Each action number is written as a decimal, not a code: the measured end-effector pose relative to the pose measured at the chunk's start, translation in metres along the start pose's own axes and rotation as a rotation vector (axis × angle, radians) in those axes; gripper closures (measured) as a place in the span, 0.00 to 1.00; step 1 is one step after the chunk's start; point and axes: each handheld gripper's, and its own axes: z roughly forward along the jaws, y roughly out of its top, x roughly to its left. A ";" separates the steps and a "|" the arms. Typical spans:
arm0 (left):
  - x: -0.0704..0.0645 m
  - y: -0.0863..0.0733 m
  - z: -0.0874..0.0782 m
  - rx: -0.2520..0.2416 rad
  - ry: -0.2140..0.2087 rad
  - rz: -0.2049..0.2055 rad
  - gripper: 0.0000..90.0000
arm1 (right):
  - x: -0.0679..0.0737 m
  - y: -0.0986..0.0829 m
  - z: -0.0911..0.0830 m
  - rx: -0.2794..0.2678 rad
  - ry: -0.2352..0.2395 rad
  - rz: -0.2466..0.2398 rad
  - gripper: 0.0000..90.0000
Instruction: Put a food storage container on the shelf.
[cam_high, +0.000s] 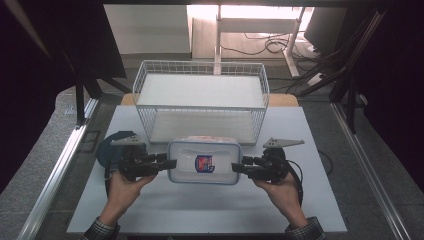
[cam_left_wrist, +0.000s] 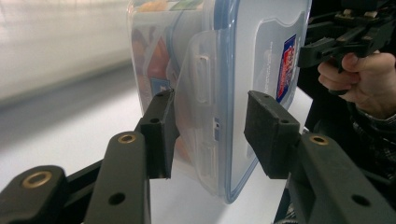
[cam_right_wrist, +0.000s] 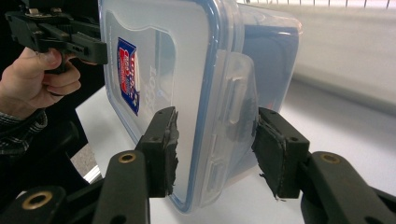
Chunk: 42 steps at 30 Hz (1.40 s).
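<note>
A clear plastic container (cam_high: 204, 161) with a blue-rimmed lid and a red-and-blue logo lies on the white table (cam_high: 200, 212), just in front of a wire basket. My left gripper (cam_high: 171, 163) is at its left end and my right gripper (cam_high: 236, 167) at its right end. In the left gripper view the open jaws straddle the lid edge and side latch (cam_left_wrist: 201, 79) of the container (cam_left_wrist: 261, 42), with a gap at the right pad (cam_left_wrist: 271, 135). In the right gripper view the open jaws likewise straddle the latch (cam_right_wrist: 238, 93) of the container (cam_right_wrist: 187, 60). Coloured contents show faintly through the wall.
A white wire basket (cam_high: 200, 66) stands behind the container, its front close to the container's far side. A dark blue round object (cam_high: 104, 150) lies at the table's left edge. Metal rails run along both sides of the table. Cables trail on the floor beyond.
</note>
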 end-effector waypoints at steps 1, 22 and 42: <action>0.001 0.003 -0.001 -0.004 -0.002 0.000 0.61 | 0.000 0.004 -0.001 -0.004 -0.001 -0.001 0.57; 0.011 0.068 -0.017 -0.050 0.005 0.015 0.61 | -0.009 0.073 -0.003 -0.082 0.004 -0.037 0.56; 0.024 0.126 -0.023 -0.082 0.025 -0.003 0.61 | -0.023 0.126 0.000 -0.116 0.007 -0.006 0.56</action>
